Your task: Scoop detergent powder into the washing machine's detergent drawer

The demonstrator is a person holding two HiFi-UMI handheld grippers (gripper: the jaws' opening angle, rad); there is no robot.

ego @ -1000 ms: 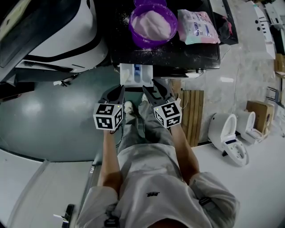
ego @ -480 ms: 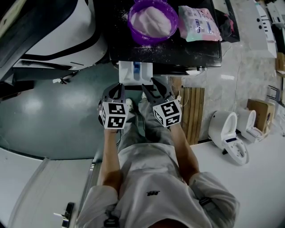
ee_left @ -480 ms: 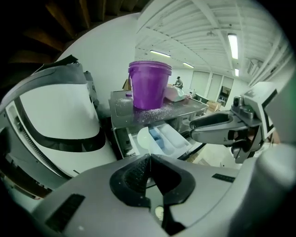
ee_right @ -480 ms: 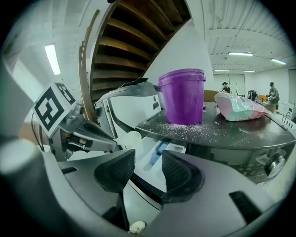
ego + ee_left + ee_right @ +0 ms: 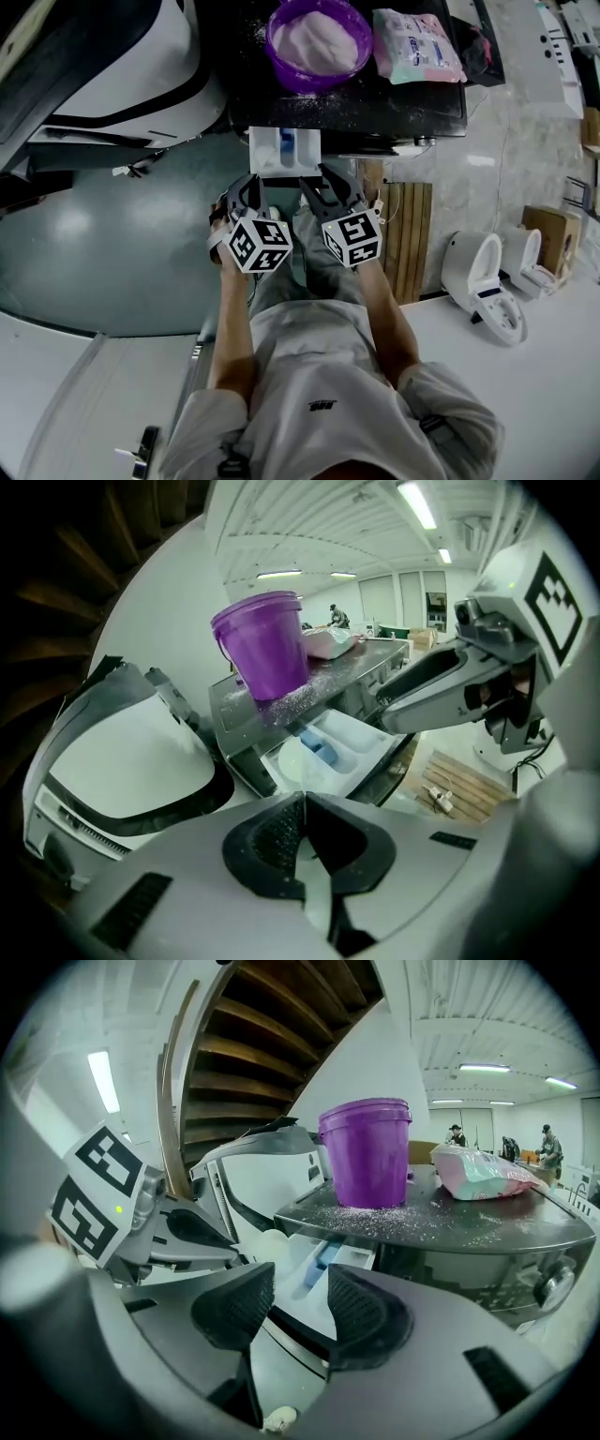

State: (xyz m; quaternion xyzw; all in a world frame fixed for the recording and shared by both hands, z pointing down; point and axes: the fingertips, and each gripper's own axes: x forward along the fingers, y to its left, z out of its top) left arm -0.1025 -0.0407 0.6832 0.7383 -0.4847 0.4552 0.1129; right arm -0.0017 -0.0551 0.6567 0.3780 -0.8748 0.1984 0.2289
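The white detergent drawer (image 5: pixel 284 153) stands pulled out from the black-topped washing machine (image 5: pixel 375 108). On the top sit a purple bucket (image 5: pixel 319 42) of white powder and a pink detergent bag (image 5: pixel 417 47). My left gripper (image 5: pixel 246 192) is just in front of the drawer, shut on the thin handle of a white scoop (image 5: pixel 298 761), whose bowl hangs over the drawer's (image 5: pixel 352 742) left compartment. My right gripper (image 5: pixel 323 187) hovers beside it, open and empty. In the right gripper view the scoop (image 5: pixel 272 1246) shows at the drawer (image 5: pixel 314 1265) below the bucket (image 5: pixel 366 1152).
Spilled powder grains dot the machine top (image 5: pixel 450 1222). A white machine with an open round door (image 5: pixel 122 66) stands to the left. To the right are a wooden slat panel (image 5: pixel 403 234), white toilets (image 5: pixel 478 281) and a cardboard box (image 5: pixel 544 239). People stand far off (image 5: pixel 548 1143).
My left gripper has shifted slightly right toward the drawer and rolled, so its marker cube now sits turned. The right gripper has barely moved.
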